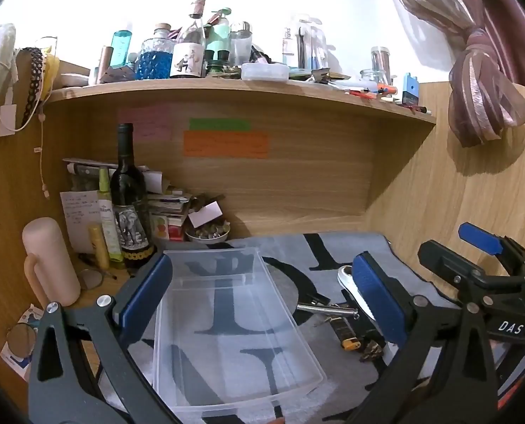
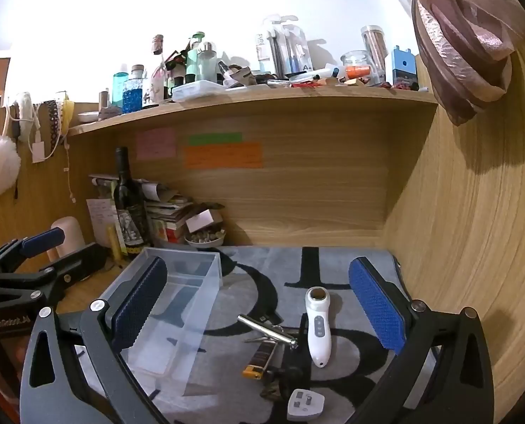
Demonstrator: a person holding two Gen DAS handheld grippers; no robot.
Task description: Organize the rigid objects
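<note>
Clear plastic box [image 1: 234, 332] sits near the right tool [image 1: 474, 247], lettered "DAS".

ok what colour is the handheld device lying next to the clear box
White, with a grey button strip; the handheld device shows best in the right wrist view.

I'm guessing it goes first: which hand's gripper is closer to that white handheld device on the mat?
Right. The right gripper hangs open directly over the white device, which lies between its fingers. The left gripper is off to the side, open above the clear plastic bin.
</note>
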